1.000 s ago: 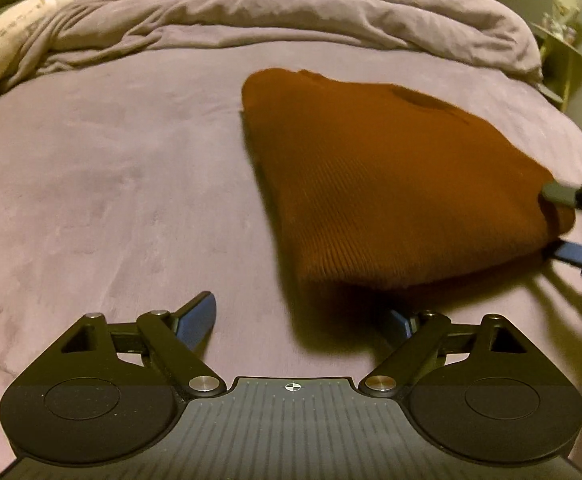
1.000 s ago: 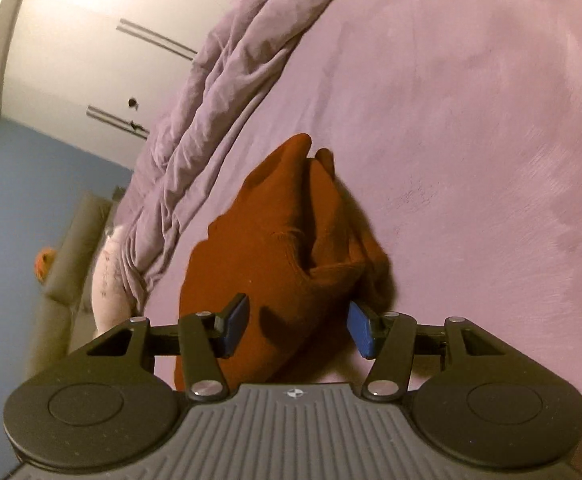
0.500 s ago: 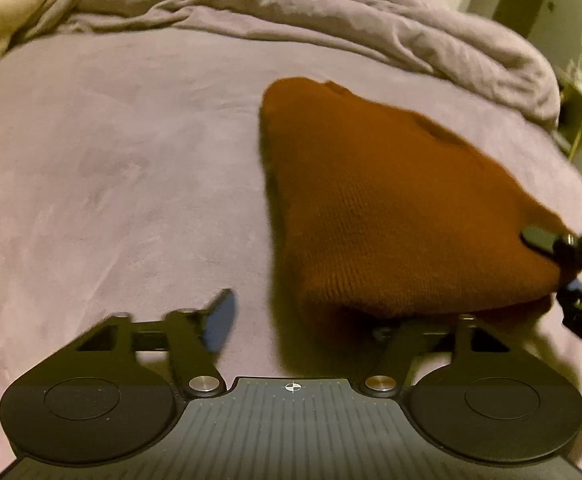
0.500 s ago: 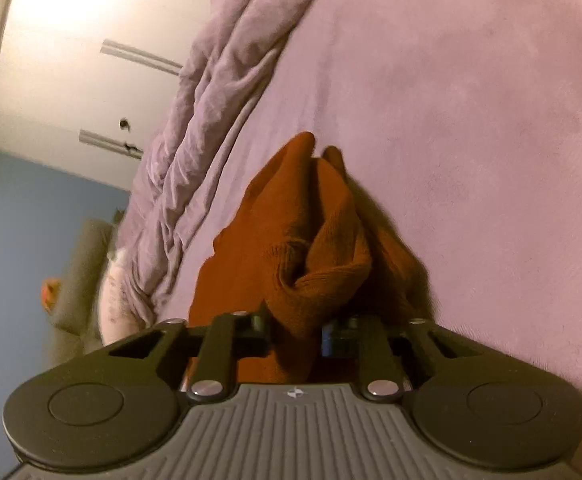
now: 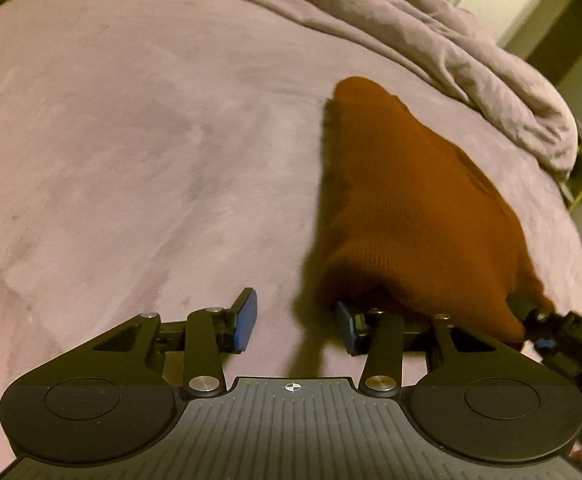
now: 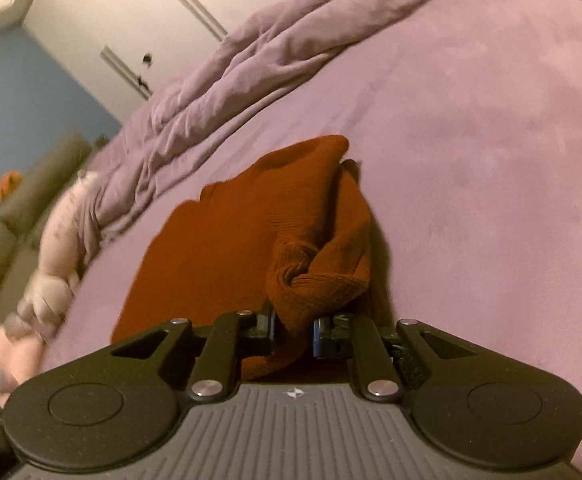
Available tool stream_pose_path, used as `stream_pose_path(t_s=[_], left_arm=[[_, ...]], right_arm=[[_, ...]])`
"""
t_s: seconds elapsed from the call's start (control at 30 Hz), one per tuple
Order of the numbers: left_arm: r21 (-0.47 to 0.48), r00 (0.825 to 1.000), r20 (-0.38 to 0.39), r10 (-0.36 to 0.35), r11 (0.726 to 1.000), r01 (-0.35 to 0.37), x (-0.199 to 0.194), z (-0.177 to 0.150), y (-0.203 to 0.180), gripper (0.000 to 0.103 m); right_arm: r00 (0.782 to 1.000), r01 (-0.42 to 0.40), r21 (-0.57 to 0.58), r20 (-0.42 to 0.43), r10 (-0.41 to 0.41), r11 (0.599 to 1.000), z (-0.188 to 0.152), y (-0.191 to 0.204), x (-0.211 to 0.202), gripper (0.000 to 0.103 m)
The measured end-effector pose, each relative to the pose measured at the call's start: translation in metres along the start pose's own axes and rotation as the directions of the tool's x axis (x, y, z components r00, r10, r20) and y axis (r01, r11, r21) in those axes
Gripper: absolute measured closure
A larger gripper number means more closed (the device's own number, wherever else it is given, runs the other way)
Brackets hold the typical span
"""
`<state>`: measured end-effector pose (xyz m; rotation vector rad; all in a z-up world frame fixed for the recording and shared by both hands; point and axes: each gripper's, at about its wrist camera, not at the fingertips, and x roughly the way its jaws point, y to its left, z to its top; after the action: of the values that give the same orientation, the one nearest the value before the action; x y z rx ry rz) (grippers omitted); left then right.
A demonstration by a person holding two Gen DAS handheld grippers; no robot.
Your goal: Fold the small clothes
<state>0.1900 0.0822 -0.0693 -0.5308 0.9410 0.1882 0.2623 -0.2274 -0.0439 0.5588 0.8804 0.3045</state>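
Note:
A rust-brown knit garment (image 5: 415, 216) lies on the purple bed (image 5: 131, 140), its near edge lifted. My left gripper (image 5: 295, 322) is open at that edge; its right finger sits under the cloth, its left finger (image 5: 245, 320) is over bare bed. My right gripper (image 6: 293, 330) is shut on a bunched corner of the garment (image 6: 315, 272). It also shows at the right of the left wrist view (image 5: 547, 320), pinching the same edge.
A crumpled purple duvet (image 5: 371, 16) lies along the far side of the bed. A pale plush toy (image 6: 51, 280) lies at the left in the right wrist view. A white wardrobe (image 6: 131, 8) and a blue wall stand behind.
My right gripper closed on the garment's corner and lifted it. My left gripper moved in to the near edge, its right finger slipping under the cloth.

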Motion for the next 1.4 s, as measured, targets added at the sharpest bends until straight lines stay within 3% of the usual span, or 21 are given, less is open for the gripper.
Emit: stream_pose_path(t_s=[0.13,0.2,0.23,0.3,0.37,0.43,0.5,0.6,0.63,0.7,0.77,0.83,0.93,1.0,1.07,1.1,1.27,1.37,1.4], left_arm=[[-0.032,0.999,0.037,-0.029,0.999,0.030,-0.018,-0.003,0.015,0.049],[-0.100,0.993,0.004,-0.116,0.988,0.116,-0.020,-0.002,0.025,0.043],[-0.168,0.979,-0.025,-0.204,0.966,0.197,-0.017,-0.003,0.033,0.042],[-0.304,0.933,-0.050,-0.356,0.895,0.325,-0.008,-0.006,0.044,0.042],[-0.466,0.864,-0.046,-0.502,0.776,0.426,0.009,-0.014,0.054,0.042],[-0.553,0.818,-0.011,-0.575,0.685,0.474,0.023,-0.020,0.057,0.042],[-0.590,0.808,0.018,-0.589,0.647,0.484,0.034,-0.023,0.056,0.042],[-0.706,0.771,0.101,-0.629,0.501,0.501,0.052,-0.028,0.061,0.042],[-0.724,0.761,0.130,-0.635,0.464,0.511,0.055,-0.028,0.062,0.042],[-0.738,0.766,0.189,-0.614,0.426,0.523,0.057,-0.026,0.065,0.042],[-0.755,0.760,0.245,-0.602,0.374,0.539,0.059,-0.024,0.067,0.042],[-0.788,0.763,0.263,-0.591,0.325,0.523,0.065,-0.025,0.068,0.043],[-0.829,0.762,0.271,-0.589,0.259,0.495,0.073,-0.029,0.071,0.054],[-0.825,0.762,0.269,-0.590,0.268,0.498,0.072,-0.031,0.075,0.066],[-0.813,0.746,0.284,-0.602,0.261,0.521,0.070,-0.032,0.080,0.073],[-0.811,0.742,0.290,-0.605,0.256,0.525,0.068,-0.035,0.083,0.076],[-0.812,0.748,0.280,-0.602,0.268,0.519,0.064,-0.039,0.094,0.083],[-0.814,0.767,0.229,-0.600,0.314,0.488,0.057,-0.036,0.099,0.083],[-0.808,0.775,0.208,-0.597,0.343,0.480,0.053,-0.031,0.100,0.081]], right_arm=[[1.000,0.005,0.011,-0.005,-0.005,1.000,0.002,0.000,-0.006,0.078],[1.000,0.007,0.025,0.004,-0.007,1.000,0.002,-0.002,-0.009,0.074],[1.000,0.006,0.030,0.006,-0.006,1.000,-0.001,-0.006,-0.014,0.072],[1.000,0.011,0.039,0.011,-0.011,0.999,-0.005,-0.009,-0.018,0.071],[1.000,0.017,0.038,0.012,-0.018,0.999,-0.006,-0.008,-0.020,0.070],[0.999,0.030,0.016,0.010,-0.030,0.999,-0.006,-0.004,-0.020,0.069],[0.999,0.040,0.001,0.009,-0.040,0.999,-0.005,-0.001,-0.019,0.068],[0.999,0.043,0.002,0.007,-0.043,0.999,-0.005,0.001,-0.019,0.068],[0.999,0.047,-0.001,0.006,-0.047,0.999,-0.005,0.001,-0.019,0.067],[0.999,0.049,-0.009,0.006,-0.049,0.999,-0.005,0.002,-0.018,0.067],[0.999,0.050,-0.013,0.005,-0.050,0.999,-0.005,0.002,-0.017,0.067],[0.999,0.048,-0.005,0.006,-0.048,0.999,-0.006,0.001,-0.017,0.067],[0.999,0.053,-0.004,0.005,-0.053,0.999,-0.007,0.000,-0.015,0.067],[0.998,0.063,-0.017,0.006,-0.063,0.998,-0.007,0.003,-0.015,0.069],[0.997,0.076,-0.049,0.005,-0.076,0.996,-0.007,0.007,-0.014,0.084],[0.998,0.064,-0.063,0.002,-0.064,0.996,-0.008,0.010,-0.015,0.086],[0.999,0.038,-0.051,0.009,-0.037,0.998,-0.010,0.010,-0.018,0.087],[0.997,0.079,-0.067,-0.018,-0.080,0.995,-0.014,0.008,-0.011,0.088],[0.996,0.083,-0.076,-0.023,-0.085,0.994,-0.013,0.008,-0.012,0.087]])
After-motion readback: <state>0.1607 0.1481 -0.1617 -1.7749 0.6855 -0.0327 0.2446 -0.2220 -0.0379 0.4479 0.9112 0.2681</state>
